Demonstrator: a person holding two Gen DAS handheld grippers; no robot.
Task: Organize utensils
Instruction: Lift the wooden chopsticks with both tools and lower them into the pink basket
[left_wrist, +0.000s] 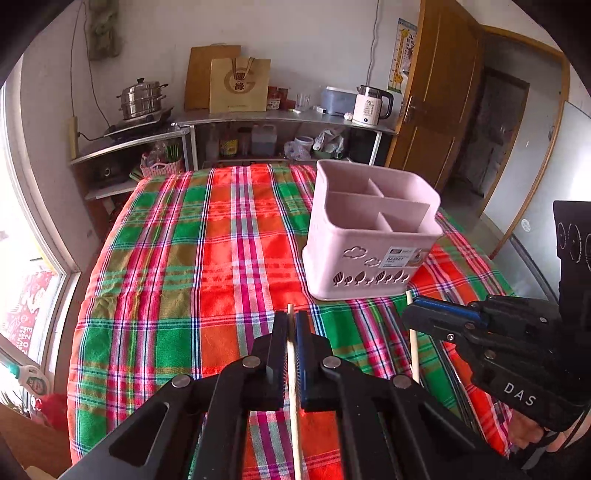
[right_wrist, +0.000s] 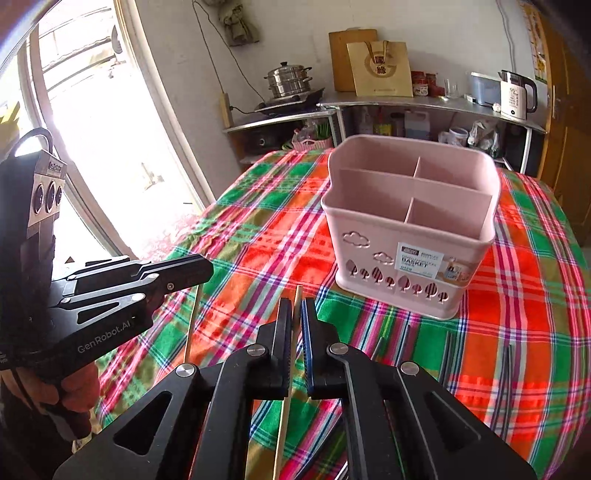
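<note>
A pink utensil basket with several empty compartments stands on the plaid tablecloth; it also shows in the right wrist view. My left gripper is shut on a pale wooden chopstick, held above the cloth in front of the basket. My right gripper is shut on a second wooden chopstick. In the left wrist view the right gripper sits to the right with its chopstick. In the right wrist view the left gripper sits at left with its chopstick.
Several dark chopsticks lie on the plaid cloth near the front right. A shelf at the back holds a steamer pot, a paper bag and a white kettle. A window is at left, a wooden door at right.
</note>
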